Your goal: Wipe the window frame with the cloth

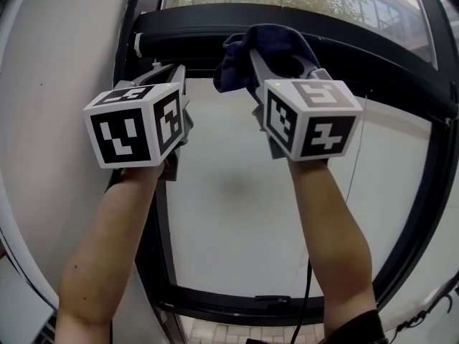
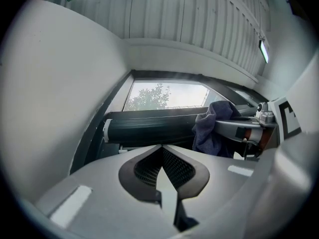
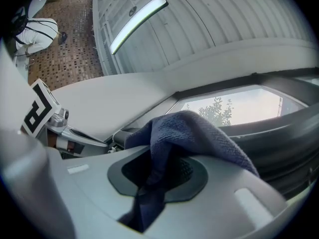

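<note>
Both grippers are raised to the top edge of the window frame (image 1: pixel 193 26) in the head view, the right gripper (image 1: pixel 281 64) carrying the dark blue cloth (image 1: pixel 267 43) up by the frame's top left corner, the left gripper (image 1: pixel 169 74) just beside it. From the left gripper view its jaws are pressed together on nothing, so it is best kept clear of the wiping path. From the right gripper view the jaws pinch one fold while the rest drapes forward; I would press that draped part flat and drag steadily along the edge.
</note>
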The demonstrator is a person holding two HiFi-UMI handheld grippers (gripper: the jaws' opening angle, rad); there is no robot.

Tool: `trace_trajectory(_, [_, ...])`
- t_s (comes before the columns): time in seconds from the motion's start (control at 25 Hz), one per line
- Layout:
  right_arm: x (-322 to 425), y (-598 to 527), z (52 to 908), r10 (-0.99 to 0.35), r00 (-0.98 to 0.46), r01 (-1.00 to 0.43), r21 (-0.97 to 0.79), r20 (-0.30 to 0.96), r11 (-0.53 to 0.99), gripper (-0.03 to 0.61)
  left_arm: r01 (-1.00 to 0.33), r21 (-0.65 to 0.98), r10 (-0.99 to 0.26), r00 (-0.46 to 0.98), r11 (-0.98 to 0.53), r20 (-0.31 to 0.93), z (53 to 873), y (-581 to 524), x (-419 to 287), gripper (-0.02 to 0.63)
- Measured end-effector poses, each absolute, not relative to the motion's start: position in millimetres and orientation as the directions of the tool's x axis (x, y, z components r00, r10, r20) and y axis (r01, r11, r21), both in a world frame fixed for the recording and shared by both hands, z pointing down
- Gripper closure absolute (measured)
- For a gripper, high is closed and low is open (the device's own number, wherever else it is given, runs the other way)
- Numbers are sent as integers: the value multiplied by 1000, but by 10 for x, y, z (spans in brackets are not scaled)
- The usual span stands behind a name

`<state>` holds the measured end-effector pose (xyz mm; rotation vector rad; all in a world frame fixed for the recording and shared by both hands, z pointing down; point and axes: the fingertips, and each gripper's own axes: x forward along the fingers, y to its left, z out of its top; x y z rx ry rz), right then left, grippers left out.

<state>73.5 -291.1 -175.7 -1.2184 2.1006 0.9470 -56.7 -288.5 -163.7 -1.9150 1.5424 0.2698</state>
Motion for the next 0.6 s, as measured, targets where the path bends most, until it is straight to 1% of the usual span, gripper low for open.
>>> trace_trajectory(0.08, [849, -2915, -1734, -520, -452, -887, 304, -725, 347, 506, -928, -352, -793, 301, -118, -529, -1618, -2878, -515, 620])
trace_trajectory(0.36, [1327, -2892, -1676, -540, -422, -905, 309, -728, 291, 505, -925, -355, -785, 317, -133, -532, -1620, -2838, -291, 620])
trace_trajectory(0.48, [1367, -2878, -1668, -554, -410, -912, 308, -725, 271, 503, -917, -355, -784, 352, -180, -511, -1613, -2844, -268, 620])
trace_trajectory(0.6, [1357, -2865, -1654, -568, -407, -913, 329, -715, 241, 502, -908, -374, -767, 375, -190, -521, -1662, -2810, -266, 620])
